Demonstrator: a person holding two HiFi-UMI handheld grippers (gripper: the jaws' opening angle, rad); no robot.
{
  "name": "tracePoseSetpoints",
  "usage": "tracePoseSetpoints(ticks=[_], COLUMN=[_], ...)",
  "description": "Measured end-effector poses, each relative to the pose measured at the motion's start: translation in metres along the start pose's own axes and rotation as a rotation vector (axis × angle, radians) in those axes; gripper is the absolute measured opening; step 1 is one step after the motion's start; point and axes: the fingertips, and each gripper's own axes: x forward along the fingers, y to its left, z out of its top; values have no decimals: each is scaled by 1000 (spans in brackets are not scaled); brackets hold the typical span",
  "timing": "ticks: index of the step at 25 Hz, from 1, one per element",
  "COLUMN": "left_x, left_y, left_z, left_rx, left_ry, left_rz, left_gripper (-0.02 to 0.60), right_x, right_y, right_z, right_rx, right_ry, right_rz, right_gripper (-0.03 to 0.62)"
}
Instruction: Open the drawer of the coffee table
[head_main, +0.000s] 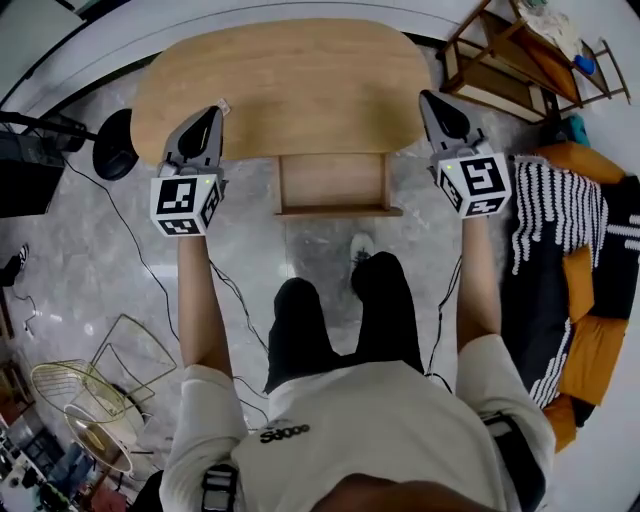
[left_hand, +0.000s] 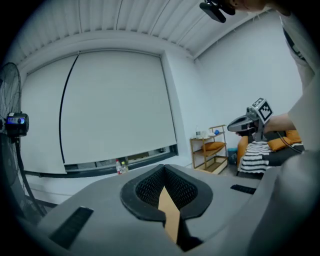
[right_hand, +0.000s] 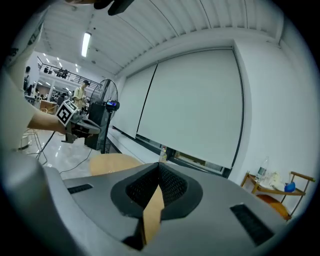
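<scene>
Drawer (head_main: 333, 183) out toward legs (head_main: 300, 335); fan (head_main: 90, 425) left (shelf (head_main: 500, 98) right)

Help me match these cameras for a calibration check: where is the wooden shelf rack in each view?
Head view: the wooden shelf rack is in the top right corner, beyond the right end of the coffee table.
Left gripper view: the rack is right of centre, at mid height.
Right gripper view: the rack is at the lower right edge.
Shared landmark: the small blue thing on the rack, seen in all three.
</scene>
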Motion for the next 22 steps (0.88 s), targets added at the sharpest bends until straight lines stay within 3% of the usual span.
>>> tracePoseSetpoints(ticks=[5,11,16,22], left_x=[-14,-44,-88,-144], left_y=[36,60,69,66], left_z=[120,218,263,286], left_rx=[2,22,20,28], left_ry=[-19,-20,-36,-62], left_rz=[15,39,62,67], left_gripper=[18,18,18,18], right_x=[-19,-39,-60,-95], right_y=[-38,-68,-67,-35], right_z=[107,206,266,309], right_rx=[-42,-50,-68,-82], right_ry=[29,17,-12,-48], right_rz=[2,1,-17,-40], right_gripper=[6,6,6,6])
